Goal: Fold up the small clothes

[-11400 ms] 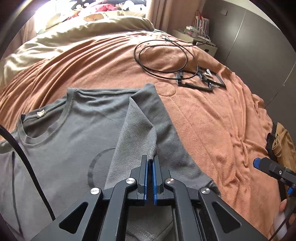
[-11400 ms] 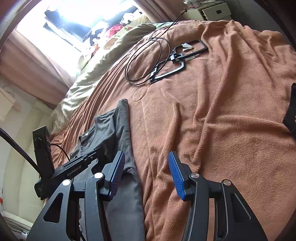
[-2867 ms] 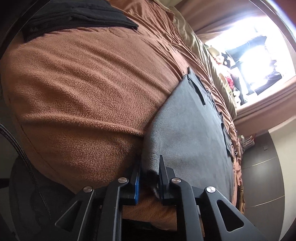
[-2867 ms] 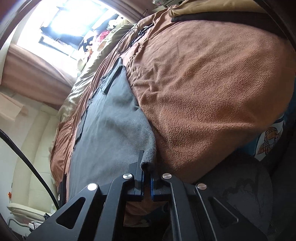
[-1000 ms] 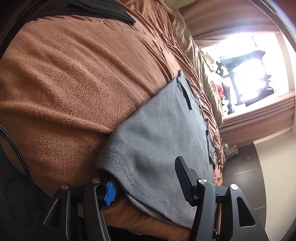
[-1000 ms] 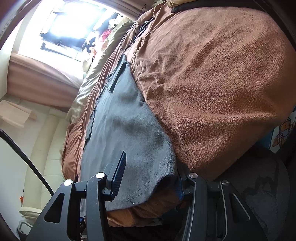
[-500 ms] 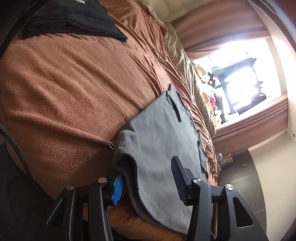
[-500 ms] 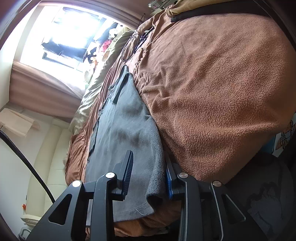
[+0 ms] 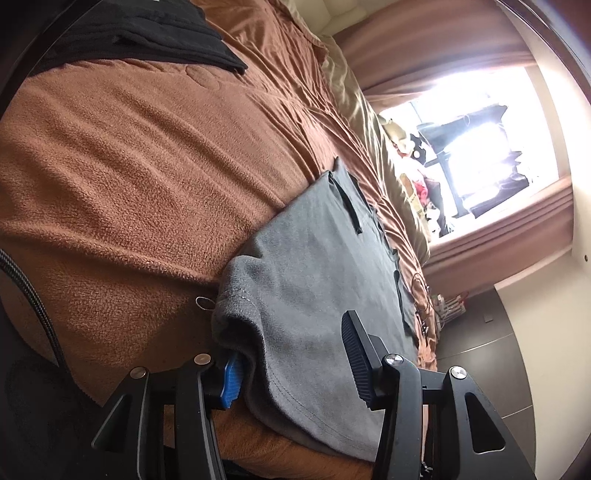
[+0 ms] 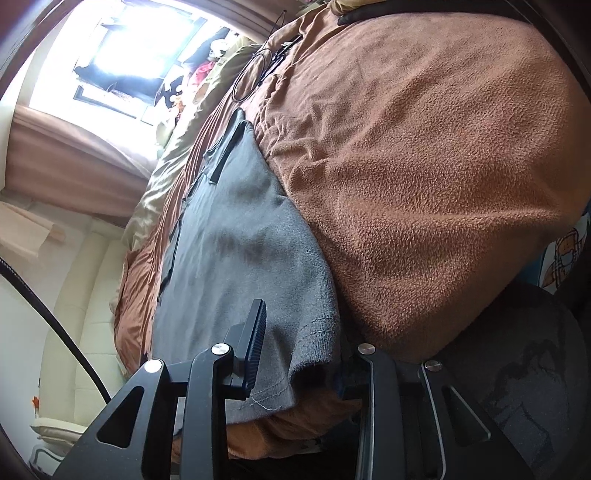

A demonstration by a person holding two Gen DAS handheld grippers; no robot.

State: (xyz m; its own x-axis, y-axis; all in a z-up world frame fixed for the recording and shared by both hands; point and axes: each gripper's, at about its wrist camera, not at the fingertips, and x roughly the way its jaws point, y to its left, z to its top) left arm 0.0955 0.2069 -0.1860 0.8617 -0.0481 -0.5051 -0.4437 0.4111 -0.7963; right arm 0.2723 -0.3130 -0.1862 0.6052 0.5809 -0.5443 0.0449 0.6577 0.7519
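A grey T-shirt (image 9: 317, 273) lies flat on the brown blanket, its sides folded in, its hem at the bed's near edge. In the left wrist view my left gripper (image 9: 291, 363) is open, with the shirt's left hem corner between its jaws; one blue pad (image 9: 231, 382) is under the cloth. In the right wrist view the shirt (image 10: 236, 236) runs away from me and my right gripper (image 10: 299, 354) is open around the right hem corner. Its right finger is partly hidden under the cloth.
The brown fleece blanket (image 9: 122, 158) covers the bed and drops off at the near edge (image 10: 443, 206). Folded black clothes (image 9: 122, 33) lie at the far left. A black cable loop (image 10: 255, 72) lies beyond the shirt. A bright window (image 9: 480, 147) is behind.
Both grippers were shut on the hem corners 2.9 s ago, then opened. Over the last second both stay open and the hem corners have bunched up between the jaws.
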